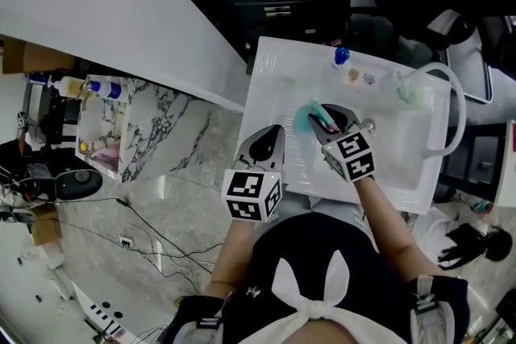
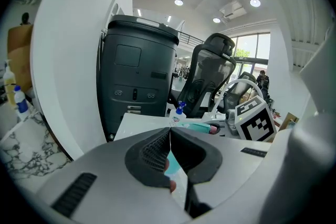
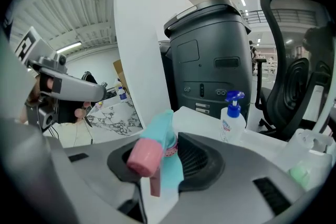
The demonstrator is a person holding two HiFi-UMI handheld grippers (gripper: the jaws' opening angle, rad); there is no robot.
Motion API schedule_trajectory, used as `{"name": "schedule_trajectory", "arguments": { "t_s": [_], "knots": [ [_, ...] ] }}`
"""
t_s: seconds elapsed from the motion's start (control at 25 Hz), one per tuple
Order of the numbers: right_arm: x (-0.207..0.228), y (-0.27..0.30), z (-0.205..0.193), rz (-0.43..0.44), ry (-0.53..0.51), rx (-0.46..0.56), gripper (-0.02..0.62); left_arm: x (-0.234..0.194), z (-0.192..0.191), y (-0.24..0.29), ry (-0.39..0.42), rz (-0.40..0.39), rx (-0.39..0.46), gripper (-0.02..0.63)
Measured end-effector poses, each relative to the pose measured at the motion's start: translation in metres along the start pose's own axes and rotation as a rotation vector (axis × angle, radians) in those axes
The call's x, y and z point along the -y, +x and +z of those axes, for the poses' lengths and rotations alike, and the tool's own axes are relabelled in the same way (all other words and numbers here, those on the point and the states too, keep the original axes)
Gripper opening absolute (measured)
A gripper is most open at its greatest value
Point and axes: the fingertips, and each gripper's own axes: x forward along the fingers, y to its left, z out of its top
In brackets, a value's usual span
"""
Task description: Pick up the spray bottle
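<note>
A teal spray bottle (image 1: pixel 305 119) with a pink spray head lies gripped in my right gripper (image 1: pixel 319 120), lifted a little above the white table (image 1: pixel 274 76). In the right gripper view the bottle (image 3: pixel 169 162) sits between the dark pads, its pink nozzle (image 3: pixel 143 158) towards the camera, and the right gripper (image 3: pixel 158 150) is shut on it. My left gripper (image 1: pixel 271 134) hovers beside it at the table's near left part. Its tips meet with nothing held (image 2: pixel 169 136). From the left gripper view the bottle (image 2: pixel 197 126) shows beyond the jaws.
A small pump bottle with a blue top (image 1: pixel 341 56) (image 3: pixel 233 119) stands at the table's far edge. A white looped hose (image 1: pixel 453 105) and a green object (image 1: pixel 408 96) lie on the right. A black bin (image 2: pixel 137 78) and an office chair (image 2: pixel 212 73) stand behind.
</note>
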Motion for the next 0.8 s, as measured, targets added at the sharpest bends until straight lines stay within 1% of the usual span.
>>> {"name": "schedule_trajectory", "arguments": {
  "t_s": [0.28, 0.8],
  "knots": [
    [-0.010, -0.025, 0.024, 0.023, -0.044, 0.059, 0.143, 0.012, 0.001, -0.009, 0.000, 0.016, 0.017, 0.028],
    [-0.014, -0.081, 0.053, 0.058, -0.104, 0.164, 0.143, 0.038, 0.005, -0.021, -0.009, 0.052, 0.060, 0.028]
  ]
}}
